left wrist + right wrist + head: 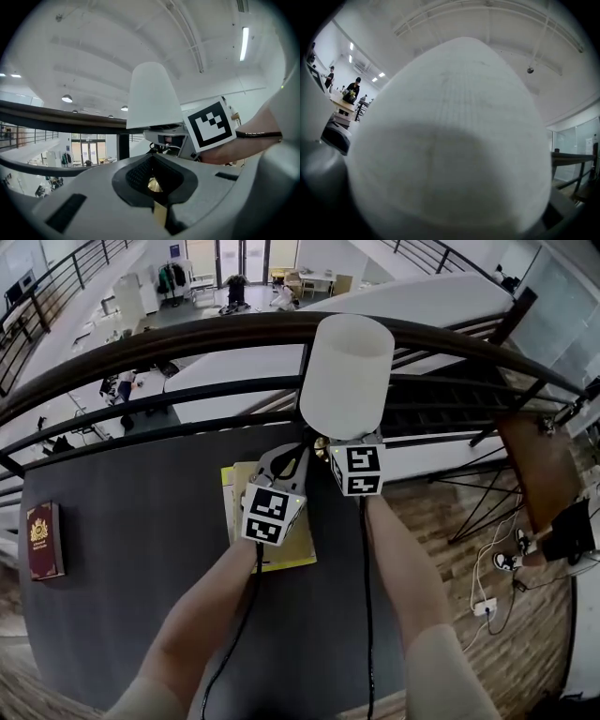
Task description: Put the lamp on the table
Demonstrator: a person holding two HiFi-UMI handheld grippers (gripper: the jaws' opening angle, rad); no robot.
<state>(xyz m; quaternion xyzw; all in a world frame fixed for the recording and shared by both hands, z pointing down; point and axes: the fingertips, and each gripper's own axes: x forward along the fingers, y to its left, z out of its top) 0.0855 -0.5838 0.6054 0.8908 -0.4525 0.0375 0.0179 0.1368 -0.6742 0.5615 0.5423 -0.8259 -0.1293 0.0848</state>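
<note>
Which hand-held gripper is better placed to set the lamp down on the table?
Left, probably. The left hand-held gripper is shut on the brass stem of the lamp above the table. The right hand-held gripper sits under the shade, which fills its view; its grip can't be read.

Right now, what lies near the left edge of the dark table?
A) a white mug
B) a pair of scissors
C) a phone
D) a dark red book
D: a dark red book with a gold emblem lies flat near the left edge of the table, well apart from the lamp.
</note>
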